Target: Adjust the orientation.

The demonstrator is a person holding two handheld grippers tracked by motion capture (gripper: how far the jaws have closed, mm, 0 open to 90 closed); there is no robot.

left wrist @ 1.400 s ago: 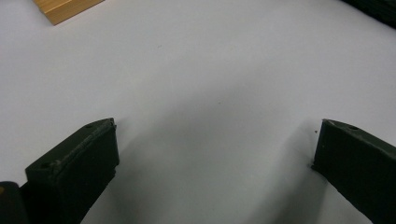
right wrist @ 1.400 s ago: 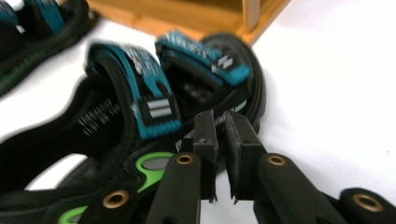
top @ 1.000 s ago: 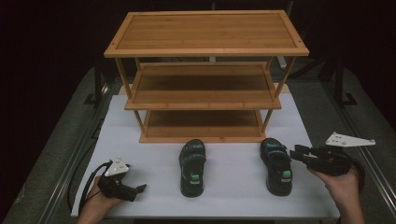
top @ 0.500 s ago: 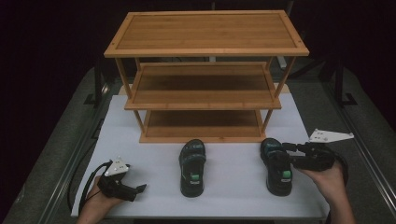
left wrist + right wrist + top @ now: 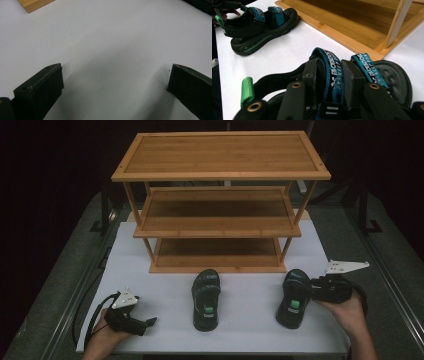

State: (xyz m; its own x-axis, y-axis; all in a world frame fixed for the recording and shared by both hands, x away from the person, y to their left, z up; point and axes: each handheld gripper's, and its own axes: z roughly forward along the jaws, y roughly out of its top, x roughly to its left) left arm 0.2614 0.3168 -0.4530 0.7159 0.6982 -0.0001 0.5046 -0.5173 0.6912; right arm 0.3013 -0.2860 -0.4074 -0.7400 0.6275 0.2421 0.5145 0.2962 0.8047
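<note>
Two black sandals with teal straps lie on the white table in front of a bamboo shoe rack [image 5: 220, 155]. My right gripper [image 5: 312, 288] is at the right sandal [image 5: 291, 301]. In the right gripper view its jaws [image 5: 329, 72] are shut on that sandal's [image 5: 390, 77] middle teal strap [image 5: 333, 65], one pad on each side. The other sandal [image 5: 206, 297] [image 5: 262, 27] lies free at the table's middle. Near the front left corner my left gripper [image 5: 149, 322] [image 5: 115, 82] rests low over bare table, open, with nothing between its jaws.
The rack's lowest shelf [image 5: 217, 247] [image 5: 352, 27] stands just behind the sandals, and a rack post [image 5: 395, 22] rises close to the held sandal. The white table [image 5: 165, 285] ends a short way in front of both hands. Dark floor lies on either side.
My right gripper has shifted slightly left, in over the right sandal. The left gripper and the middle sandal have not moved.
</note>
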